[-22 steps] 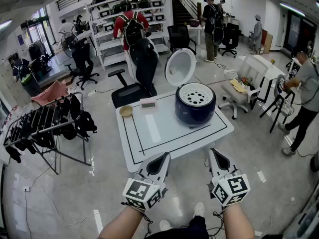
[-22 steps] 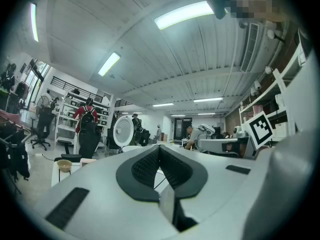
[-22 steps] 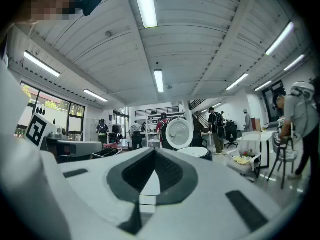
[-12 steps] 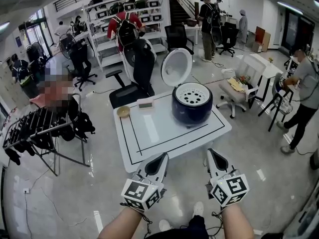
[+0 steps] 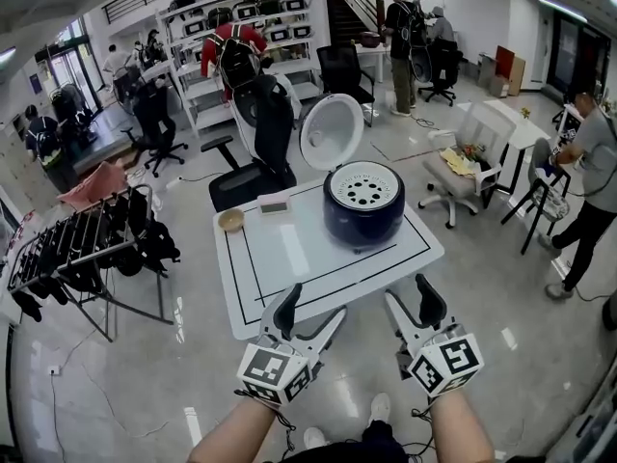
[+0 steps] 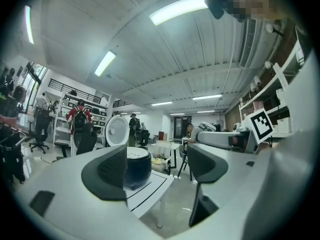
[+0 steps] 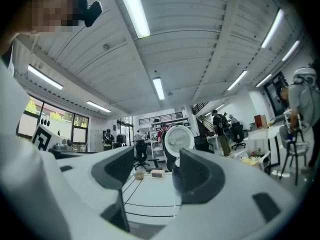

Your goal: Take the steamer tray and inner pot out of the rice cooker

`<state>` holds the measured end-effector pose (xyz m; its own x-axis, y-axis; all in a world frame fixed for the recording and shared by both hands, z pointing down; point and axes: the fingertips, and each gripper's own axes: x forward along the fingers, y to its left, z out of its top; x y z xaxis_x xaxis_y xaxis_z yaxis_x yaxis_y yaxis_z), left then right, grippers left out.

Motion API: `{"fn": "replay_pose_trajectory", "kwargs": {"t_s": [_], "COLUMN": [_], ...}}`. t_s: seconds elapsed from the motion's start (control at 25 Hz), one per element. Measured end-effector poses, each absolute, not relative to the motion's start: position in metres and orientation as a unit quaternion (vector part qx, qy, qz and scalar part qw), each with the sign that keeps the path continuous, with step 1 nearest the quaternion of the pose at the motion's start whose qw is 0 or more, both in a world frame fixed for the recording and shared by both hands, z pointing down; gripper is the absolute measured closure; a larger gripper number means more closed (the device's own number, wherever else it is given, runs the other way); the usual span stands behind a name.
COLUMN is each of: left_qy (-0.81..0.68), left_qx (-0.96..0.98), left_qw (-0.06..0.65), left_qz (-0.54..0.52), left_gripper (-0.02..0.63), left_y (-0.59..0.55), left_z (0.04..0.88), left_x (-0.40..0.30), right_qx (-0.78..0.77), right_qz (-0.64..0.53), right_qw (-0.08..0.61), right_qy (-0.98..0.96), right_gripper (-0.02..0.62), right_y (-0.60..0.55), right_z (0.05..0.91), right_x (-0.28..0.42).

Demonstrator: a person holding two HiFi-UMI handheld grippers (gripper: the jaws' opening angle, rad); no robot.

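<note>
While both tools hang level just short of the near edge of the white table (image 5: 289,258), the dark blue rice cooker (image 5: 363,210) stands well apart from them on the table's far right part. Its round lid (image 5: 331,131) is tipped up at the back. The white, perforated steamer tray (image 5: 363,185) sits in the cooker's mouth. The inner pot is presumably under it, but no view shows it.

The left gripper (image 5: 310,312) has its jaws spread wide with nothing between the pads. In its own view the cooker shows far off, partly behind the left jaw. The right gripper (image 5: 410,307) is likewise spread wide and empty, and in its view the cooker's body is mostly hidden behind the right jaw. A small bowl (image 5: 230,220) and a flat little box (image 5: 274,204) lie at the table's far left.
</note>
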<state>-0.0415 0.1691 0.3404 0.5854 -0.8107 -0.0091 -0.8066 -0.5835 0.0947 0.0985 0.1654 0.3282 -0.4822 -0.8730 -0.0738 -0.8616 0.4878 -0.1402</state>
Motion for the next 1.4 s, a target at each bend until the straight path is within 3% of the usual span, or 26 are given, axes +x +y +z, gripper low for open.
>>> {"fn": "replay_pose_trajectory", "kwargs": {"t_s": [0.88, 1.4], "left_qy": [-0.527, -0.547], "left_qx": [0.848, 0.835], "left_qw": [0.047, 0.045], "left_qz": [-0.029, -0.034], "left_gripper": [0.242, 0.242], "left_y": [0.055, 0.036], "left_z": [0.34, 0.334], "left_x": [0.066, 0.071], "right_qx": [-0.451, -0.44], "right_qz": [-0.057, -0.073], "right_qw": [0.054, 0.061], "right_qy": [0.889, 0.893], "right_gripper": [0.325, 0.327], "right_y": [0.03, 0.0], "right_z": [0.336, 0.333], "right_x": [0.218, 0.229]}}
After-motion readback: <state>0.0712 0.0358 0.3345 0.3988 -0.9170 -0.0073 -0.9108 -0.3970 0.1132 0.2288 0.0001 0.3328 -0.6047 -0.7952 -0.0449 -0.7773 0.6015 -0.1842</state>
